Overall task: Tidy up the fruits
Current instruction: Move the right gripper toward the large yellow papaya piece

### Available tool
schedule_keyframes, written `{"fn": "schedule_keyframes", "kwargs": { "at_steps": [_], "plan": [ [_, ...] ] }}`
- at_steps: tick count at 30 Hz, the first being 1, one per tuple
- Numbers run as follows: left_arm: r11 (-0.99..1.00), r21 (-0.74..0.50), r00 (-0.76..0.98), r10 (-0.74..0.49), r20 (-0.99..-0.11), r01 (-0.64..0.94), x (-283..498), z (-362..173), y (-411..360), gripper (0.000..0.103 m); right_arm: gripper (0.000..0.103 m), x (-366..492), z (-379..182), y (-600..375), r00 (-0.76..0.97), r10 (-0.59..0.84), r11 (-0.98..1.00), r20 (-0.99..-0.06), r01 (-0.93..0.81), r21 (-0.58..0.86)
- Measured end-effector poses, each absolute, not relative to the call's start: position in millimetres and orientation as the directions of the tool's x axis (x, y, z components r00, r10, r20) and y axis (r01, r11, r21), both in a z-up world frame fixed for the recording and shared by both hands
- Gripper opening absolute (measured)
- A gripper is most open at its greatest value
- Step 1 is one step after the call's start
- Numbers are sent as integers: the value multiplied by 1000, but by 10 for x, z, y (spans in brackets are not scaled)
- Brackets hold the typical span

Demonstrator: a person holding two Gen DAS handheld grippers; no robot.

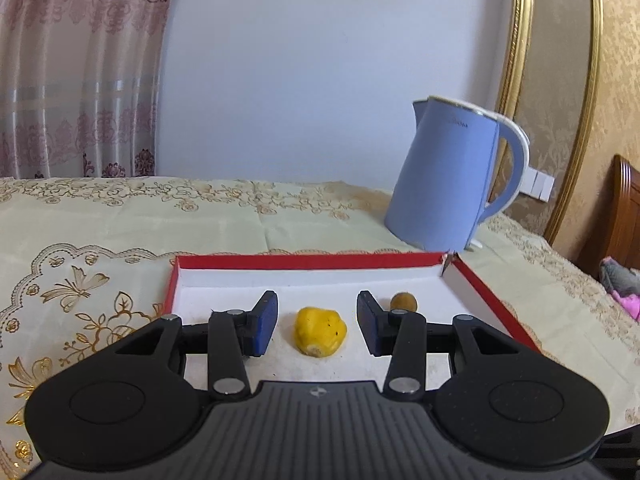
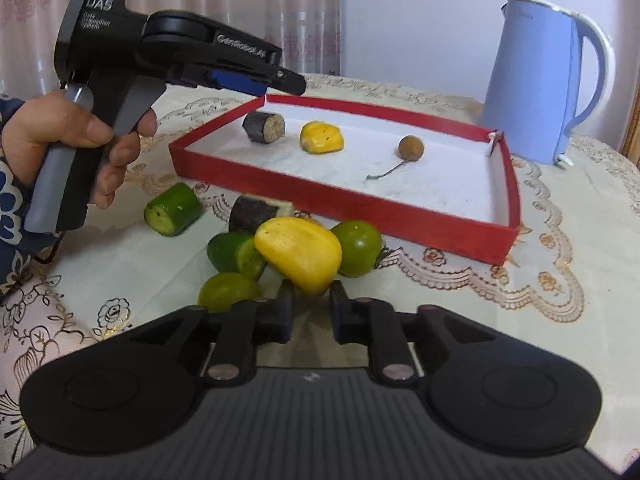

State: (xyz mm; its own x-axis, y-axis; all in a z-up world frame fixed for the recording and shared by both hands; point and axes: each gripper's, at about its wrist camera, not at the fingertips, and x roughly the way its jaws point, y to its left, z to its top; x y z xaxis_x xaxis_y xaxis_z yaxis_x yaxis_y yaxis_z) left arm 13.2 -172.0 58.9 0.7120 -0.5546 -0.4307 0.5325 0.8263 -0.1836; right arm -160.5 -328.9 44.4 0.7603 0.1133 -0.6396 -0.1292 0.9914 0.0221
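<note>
A red-walled white tray (image 1: pixel 304 261) (image 2: pixel 348 204) holds a yellow fruit piece (image 1: pixel 319 331) (image 2: pixel 322 137), a small brown round fruit with a stem (image 1: pixel 404 302) (image 2: pixel 411 147) and a dark cut piece (image 2: pixel 264 127). My left gripper (image 1: pixel 317 322) (image 2: pixel 256 80) is open and empty above the tray, with the yellow piece between its fingers. My right gripper (image 2: pixel 311 304) is shut on a larger yellow fruit piece (image 2: pixel 299 254) in front of the tray. Around it lie green cut pieces (image 2: pixel 174 209) (image 2: pixel 236 253), a green round fruit (image 2: pixel 357 248), a yellow-green fruit (image 2: pixel 228 292) and a dark piece (image 2: pixel 256 212).
A blue electric kettle (image 1: pixel 444 176) (image 2: pixel 540 80) stands behind the tray's right far corner. The table has a cream embroidered cloth (image 1: pixel 100 240). Curtains and a white wall lie behind. A wooden headboard (image 1: pixel 624 208) is at the right.
</note>
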Motion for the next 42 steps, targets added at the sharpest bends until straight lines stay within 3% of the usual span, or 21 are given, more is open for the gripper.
{"fn": "schedule_keyframes", "kwargs": {
  "at_steps": [6, 9, 10, 12, 14, 15, 17, 21, 32, 42],
  "plan": [
    [824, -199, 708, -560, -431, 530, 153, 586, -1689, 43, 13, -1529, 531, -3364, 755, 119, 989, -645, -147, 10],
    [824, -202, 706, -560, -434, 529, 155, 577, -1685, 43, 20, -1464, 501, -3314, 755, 104, 987, -648, -159, -27],
    [823, -203, 706, -561, -432, 530, 152, 583, -1681, 43, 26, -1446, 498, -3307, 755, 106, 986, -647, -162, -28],
    [823, -203, 707, -562, -429, 531, 144, 588, -1677, 43, 61, -1447, 509, -3325, 761, 129, 986, -636, -166, 1],
    [822, -204, 706, -563, -429, 532, 145, 588, -1674, 43, 75, -1470, 527, -3368, 771, 161, 986, -616, -156, 62],
    [822, -204, 706, -563, -429, 532, 146, 589, -1672, 43, 76, -1486, 524, -3405, 772, 184, 983, -609, -147, 110],
    [822, -204, 706, -564, -428, 532, 144, 590, -1673, 43, 74, -1478, 483, -3520, 768, 232, 966, -597, -111, 234],
    [820, -202, 705, -565, -429, 535, 142, 586, -1681, 43, 51, -1488, 418, -3626, 764, 225, 956, -604, -55, 287],
    [822, -193, 709, -562, -426, 536, 129, 588, -1690, 43, 47, -1622, 531, -3216, 783, 106, 994, -613, -76, 75],
    [825, -164, 716, -554, -424, 541, 97, 559, -1739, 43, 52, -1553, 470, -3365, 756, 86, 992, -649, -3, 127]
  ]
}}
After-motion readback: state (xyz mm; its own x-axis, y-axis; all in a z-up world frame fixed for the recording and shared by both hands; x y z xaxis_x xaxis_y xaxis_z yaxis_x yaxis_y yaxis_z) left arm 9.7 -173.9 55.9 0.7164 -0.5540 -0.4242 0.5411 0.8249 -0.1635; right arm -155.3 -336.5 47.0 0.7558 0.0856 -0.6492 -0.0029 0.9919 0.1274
